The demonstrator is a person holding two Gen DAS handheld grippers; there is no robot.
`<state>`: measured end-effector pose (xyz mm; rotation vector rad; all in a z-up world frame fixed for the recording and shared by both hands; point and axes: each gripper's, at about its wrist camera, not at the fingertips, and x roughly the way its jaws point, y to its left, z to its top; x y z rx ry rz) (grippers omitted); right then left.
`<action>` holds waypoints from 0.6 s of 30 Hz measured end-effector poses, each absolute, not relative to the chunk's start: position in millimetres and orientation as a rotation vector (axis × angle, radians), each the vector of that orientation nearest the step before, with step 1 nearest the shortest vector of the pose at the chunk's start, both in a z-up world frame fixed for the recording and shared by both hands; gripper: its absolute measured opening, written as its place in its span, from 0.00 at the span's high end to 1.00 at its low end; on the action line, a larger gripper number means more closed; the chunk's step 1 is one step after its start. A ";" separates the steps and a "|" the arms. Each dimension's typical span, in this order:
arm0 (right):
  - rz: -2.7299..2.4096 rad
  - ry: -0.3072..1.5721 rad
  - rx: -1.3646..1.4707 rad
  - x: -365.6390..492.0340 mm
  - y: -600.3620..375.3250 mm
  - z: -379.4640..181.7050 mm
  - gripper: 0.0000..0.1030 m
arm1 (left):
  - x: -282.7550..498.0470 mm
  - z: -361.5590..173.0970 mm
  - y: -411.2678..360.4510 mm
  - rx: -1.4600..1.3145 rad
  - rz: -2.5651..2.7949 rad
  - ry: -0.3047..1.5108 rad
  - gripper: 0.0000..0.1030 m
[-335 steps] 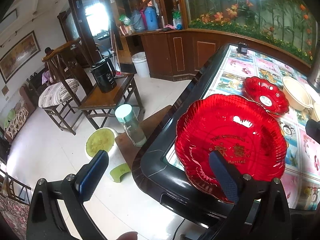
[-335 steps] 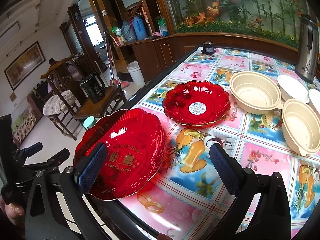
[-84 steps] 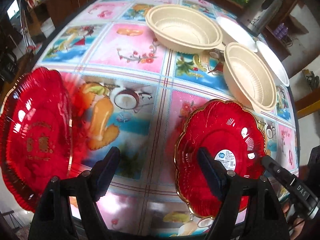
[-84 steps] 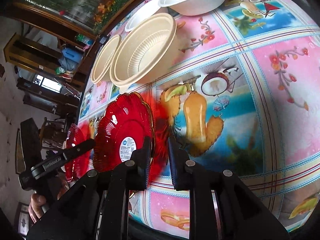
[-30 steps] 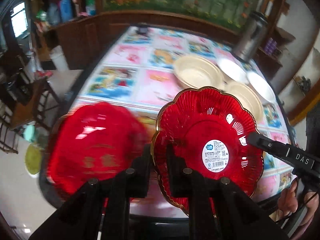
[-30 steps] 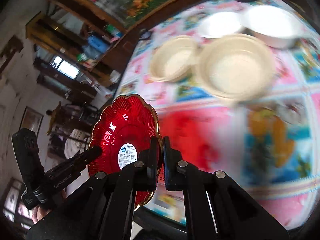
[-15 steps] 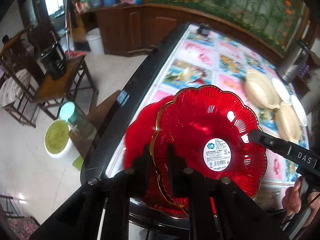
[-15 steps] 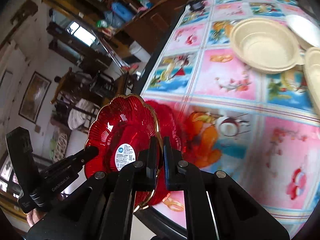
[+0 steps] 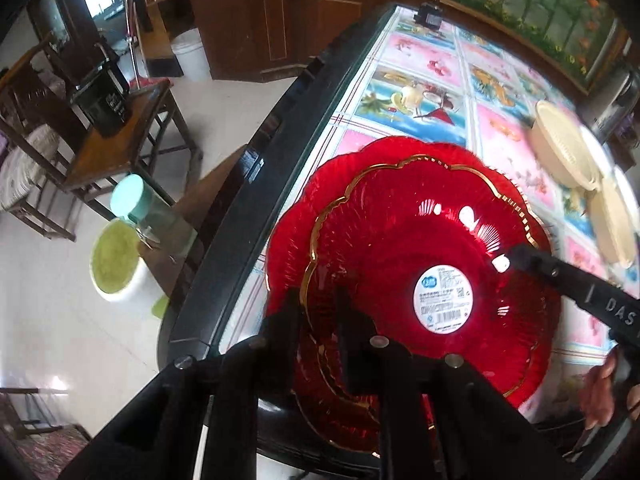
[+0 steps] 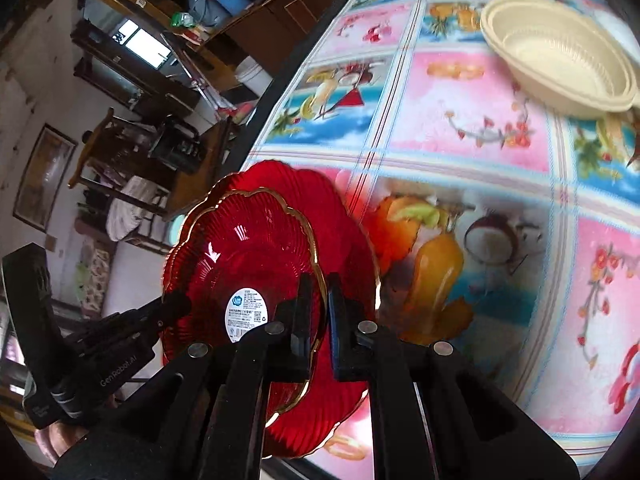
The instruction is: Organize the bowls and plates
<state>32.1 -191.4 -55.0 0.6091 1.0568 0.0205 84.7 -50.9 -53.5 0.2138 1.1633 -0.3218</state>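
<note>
Two red plates [image 9: 432,240] stacked; both grippers' jaws clamped on upper plate's rim.

red plates [image 9: 400,240]: 2 | cream bowls [image 10: 556,64]: 2 | tools [image 9: 316,316]: 2 | tables [image 10: 460,120]: 1

Open tablecloth [image 10: 472,128] between the stacked red plates [image 10: 256,264] at the table edge [image 9: 256,184] and the cream bowls [image 10: 560,64] well apart at the far side, with stool [image 9: 120,152], bottle [image 9: 140,208] and bucket [image 9: 120,264] crowding the floor beside that edge.
</note>
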 end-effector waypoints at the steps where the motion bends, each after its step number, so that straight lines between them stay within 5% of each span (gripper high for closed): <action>1: 0.015 1.058 0.584 32.4 -189.2 -54.0 0.94 | 83.0 -53.6 -54.3 0.240 -0.318 1.155 0.84; 15: -0.057 0.951 0.194 23.8 -162.0 -17.4 0.92 | 54.2 -5.7 -55.4 0.313 -0.233 0.955 0.80; 18: -0.038 0.865 0.242 7.9 -174.6 -2.0 0.92 | 40.5 8.0 -56.9 0.248 -0.279 0.926 0.69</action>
